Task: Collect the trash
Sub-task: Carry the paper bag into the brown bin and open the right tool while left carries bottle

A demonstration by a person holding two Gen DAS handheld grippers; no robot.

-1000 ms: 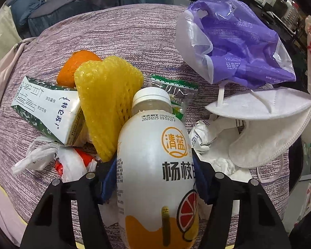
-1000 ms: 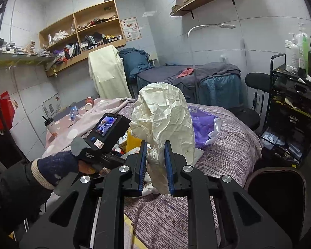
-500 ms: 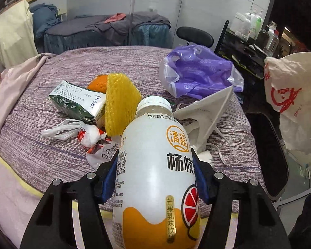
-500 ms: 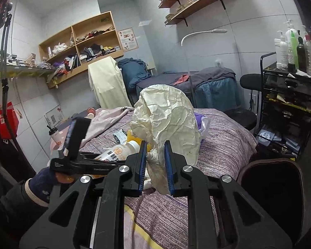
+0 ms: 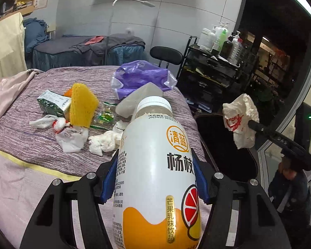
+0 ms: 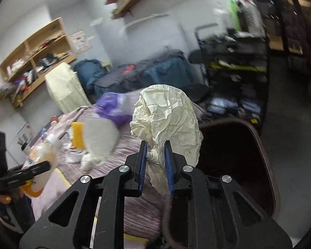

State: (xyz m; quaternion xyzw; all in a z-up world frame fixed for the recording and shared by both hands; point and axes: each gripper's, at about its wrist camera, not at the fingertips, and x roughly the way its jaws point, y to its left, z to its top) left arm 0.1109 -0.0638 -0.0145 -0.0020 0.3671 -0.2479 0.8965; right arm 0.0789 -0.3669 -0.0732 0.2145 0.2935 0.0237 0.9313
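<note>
A white and orange drink bottle [image 5: 155,157] with a white cap stands between the blue pads of my left gripper [image 5: 155,166], which is shut on its body, lifted off the purple bedspread [image 5: 41,145]. My right gripper [image 6: 155,157] is shut on a crumpled cream plastic bag [image 6: 168,116]. It holds the bag beside the bed, at the near edge of a dark bin [image 6: 266,161]. In the left wrist view that bag [image 5: 240,122] with red print hangs above the bin [image 5: 204,145].
On the bed lie a yellow foam net [image 5: 82,105], a green milk carton [image 5: 52,102], a purple bag [image 5: 141,76], a white mask [image 5: 139,99], tissue [image 5: 104,142] and small white bags [image 5: 70,137]. A black trolley [image 5: 213,76] with bottles stands behind the bin.
My left gripper has drawn back and up from the trash pile with the bottle, turning right until the bin shows. My right gripper has swung right and down with the bag to the bin.
</note>
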